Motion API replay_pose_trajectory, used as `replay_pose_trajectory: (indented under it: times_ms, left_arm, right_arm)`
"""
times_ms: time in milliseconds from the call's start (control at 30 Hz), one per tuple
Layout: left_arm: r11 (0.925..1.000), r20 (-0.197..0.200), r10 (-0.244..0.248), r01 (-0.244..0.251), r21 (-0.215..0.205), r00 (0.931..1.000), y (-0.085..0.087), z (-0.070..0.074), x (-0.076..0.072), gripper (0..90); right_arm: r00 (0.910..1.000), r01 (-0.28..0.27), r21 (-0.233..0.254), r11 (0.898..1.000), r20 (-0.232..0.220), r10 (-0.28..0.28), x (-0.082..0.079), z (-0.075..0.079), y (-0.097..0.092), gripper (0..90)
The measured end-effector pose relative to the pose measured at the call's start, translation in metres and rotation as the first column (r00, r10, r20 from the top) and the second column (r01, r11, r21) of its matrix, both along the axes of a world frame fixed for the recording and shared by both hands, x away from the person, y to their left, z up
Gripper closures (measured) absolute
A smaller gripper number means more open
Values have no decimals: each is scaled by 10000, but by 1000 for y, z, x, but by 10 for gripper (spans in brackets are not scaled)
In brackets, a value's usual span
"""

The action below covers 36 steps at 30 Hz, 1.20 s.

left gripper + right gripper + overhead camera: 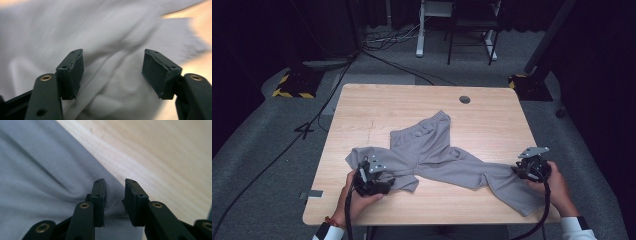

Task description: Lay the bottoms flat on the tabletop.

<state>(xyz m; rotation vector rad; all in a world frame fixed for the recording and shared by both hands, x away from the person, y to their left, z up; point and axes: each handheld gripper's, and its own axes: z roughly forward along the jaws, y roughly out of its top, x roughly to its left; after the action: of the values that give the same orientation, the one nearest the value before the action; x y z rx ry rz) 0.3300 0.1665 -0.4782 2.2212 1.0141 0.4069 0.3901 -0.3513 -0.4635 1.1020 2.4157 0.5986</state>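
Observation:
A pair of grey trousers (437, 155) lies spread on the wooden table (412, 105), waistband toward the far side and legs splayed left and right. My left gripper (379, 184) sits on the bunched end of the left leg. In the left gripper view its jaws (113, 67) stand wide apart over rumpled grey cloth (110, 95), which the pads do not press. My right gripper (518, 171) is at the right leg's far edge. There the jaws (114, 195) stand a narrow gap apart, with the cloth's edge (50, 175) running under them beside bare wood (162, 157).
A round cable hole (464, 99) is near the table's far edge. Bare wood lies along the far side and front middle. On the floor beyond are cables, a striped stand base (292, 85) at the left and white furniture legs (420, 35).

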Motion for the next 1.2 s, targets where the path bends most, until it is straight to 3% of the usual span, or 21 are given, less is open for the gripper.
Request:
replay_pose_trajectory:
  times_ms: [33,100,133,200,233,267,333,467,500,567,600,633,733,767,833,900,967,1000,1067,1167,1200]
  left_arm:
    - [9995,436,-227,237,-219,9988,-6,15,-1,319]
    - [9986,532,-308,329,-404,9981,-8,23,2,318]
    - [9975,723,-360,402,-577,9967,-13,36,14,314]
    - [9979,869,-316,363,-536,9957,-17,41,22,316]
    - [9975,925,-356,410,-575,9951,-22,45,31,340]
    - [9977,850,-412,456,-511,9955,-34,49,54,358]
    - [9984,581,-555,558,-43,9968,-51,47,78,364]
    - [9938,-11,-576,575,953,9983,-82,33,117,397]
    - [9926,-278,-614,639,1030,9977,-87,30,126,399]
    - [9907,-368,-559,600,1223,9978,-92,27,133,395]
    - [9869,-569,-447,529,1523,9974,-99,21,145,414]
    - [9823,-572,-421,518,1803,9975,-102,17,149,454]
    - [9802,-908,-249,422,1936,9956,-103,9,156,514]
    - [9797,-961,-309,492,1942,9949,-100,5,159,537]
    - [9867,-1223,-316,504,1544,9920,-96,4,162,589]
    - [9891,-1341,-524,700,1299,9896,-93,3,162,691]
    - [9874,-1392,-715,898,1306,9877,-92,3,162,798]
    - [9843,-1326,-732,930,1503,9885,-92,4,162,851]
    - [9827,-1367,-652,874,1633,9885,-91,5,164,874]
    - [9806,-1207,-316,541,1882,9922,-85,7,165,878]
    - [9809,-1124,-168,382,1908,9935,-80,9,166,879]
  right_arm:
    - [9997,-14,363,9993,224,6,2,4,2,612]
    - [9987,-233,643,9977,478,203,4,8,7,603]
    - [9966,-426,978,9943,737,355,10,15,21,572]
    - [9949,-650,1179,9909,842,553,14,18,30,550]
    - [9901,-1218,1570,9801,890,1088,24,21,50,540]
    - [9880,-1414,1689,9754,861,1283,30,20,62,532]
    - [9802,-1945,1796,9643,741,1839,42,16,87,570]
    - [9704,-2405,1112,9643,484,2365,61,6,129,584]
    - [9700,-2431,1111,9636,294,2413,66,3,135,583]
    - [9714,-2374,996,9663,238,2362,74,0,144,583]
    - [9710,-2380,1167,9642,77,2388,77,-2,147,583]
    - [9700,-2409,1311,9617,5,2429,79,-3,149,583]
    - [9693,-2411,1392,9604,-148,2455,81,-7,153,570]
    - [9675,-2460,1618,9557,-195,2523,82,-9,154,579]
    - [9734,-2228,1750,9590,-135,2286,83,-10,154,578]
    - [9744,-2193,1112,9693,-252,2234,84,-15,156,564]
    - [9762,-2099,1248,9697,-284,2150,86,-17,155,598]
    - [9761,-2105,1225,9699,-275,2154,86,-17,155,671]
    - [9730,-2250,1113,9680,-265,2293,84,-16,156,814]
    - [9740,-2231,757,9719,-219,2253,84,-16,155,874]
    - [9791,-2009,630,9776,-182,2024,85,-15,152,881]
